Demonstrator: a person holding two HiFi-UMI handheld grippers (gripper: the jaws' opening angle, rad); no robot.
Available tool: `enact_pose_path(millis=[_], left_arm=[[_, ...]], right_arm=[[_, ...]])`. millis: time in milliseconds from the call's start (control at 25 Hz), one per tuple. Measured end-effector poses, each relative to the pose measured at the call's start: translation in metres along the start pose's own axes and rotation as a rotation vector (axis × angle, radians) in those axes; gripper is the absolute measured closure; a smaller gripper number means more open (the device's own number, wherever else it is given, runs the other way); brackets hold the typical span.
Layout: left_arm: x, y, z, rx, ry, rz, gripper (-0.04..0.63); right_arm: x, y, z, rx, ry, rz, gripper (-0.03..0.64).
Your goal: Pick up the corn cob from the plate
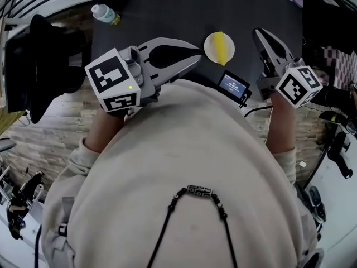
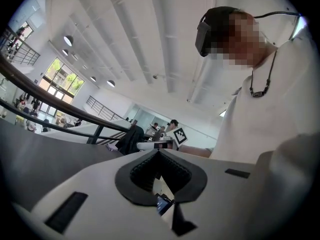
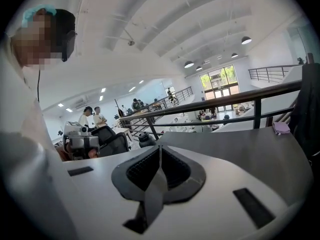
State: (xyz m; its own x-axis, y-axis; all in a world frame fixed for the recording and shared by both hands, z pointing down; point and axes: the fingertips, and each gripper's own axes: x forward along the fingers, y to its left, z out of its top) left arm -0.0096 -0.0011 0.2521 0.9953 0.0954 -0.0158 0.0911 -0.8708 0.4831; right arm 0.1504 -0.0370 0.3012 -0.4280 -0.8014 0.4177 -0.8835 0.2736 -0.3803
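A plate (image 1: pixel 211 44) is set on the table (image 1: pixel 167 10), near the edge closest to the person, and the corn cob (image 1: pixel 222 48) is laid across it. The left tool (image 1: pixel 195 57) is held just left of the plate, with its tips turned toward it. The right tool (image 1: pixel 257 33) is held to the plate's right, apart from it, and is pointed away from the person. A small screen device (image 1: pixel 234 86) is placed before the plate, between it and the person's chest (image 1: pixel 189 149). A bottle (image 1: pixel 105 14) is found at the table's left edge, farther off than the plate and well apart from it.
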Motion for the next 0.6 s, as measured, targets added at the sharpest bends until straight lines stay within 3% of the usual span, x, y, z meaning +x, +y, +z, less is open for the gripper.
enact_pose_path(millis=[360, 600], left_arm=[[-0.011, 0.004, -0.008, -0.035, -0.018, 0.053, 0.591], [-0.009, 0.006, -0.011, -0.059, -0.009, 0.065, 0.591]], right_arm=[[0.019, -0.006, -0.011, 0.002, 0.069, 0.003, 0.600], [0.024, -0.015, -0.021, 0.019, 0.098, 0.007, 0.561]])
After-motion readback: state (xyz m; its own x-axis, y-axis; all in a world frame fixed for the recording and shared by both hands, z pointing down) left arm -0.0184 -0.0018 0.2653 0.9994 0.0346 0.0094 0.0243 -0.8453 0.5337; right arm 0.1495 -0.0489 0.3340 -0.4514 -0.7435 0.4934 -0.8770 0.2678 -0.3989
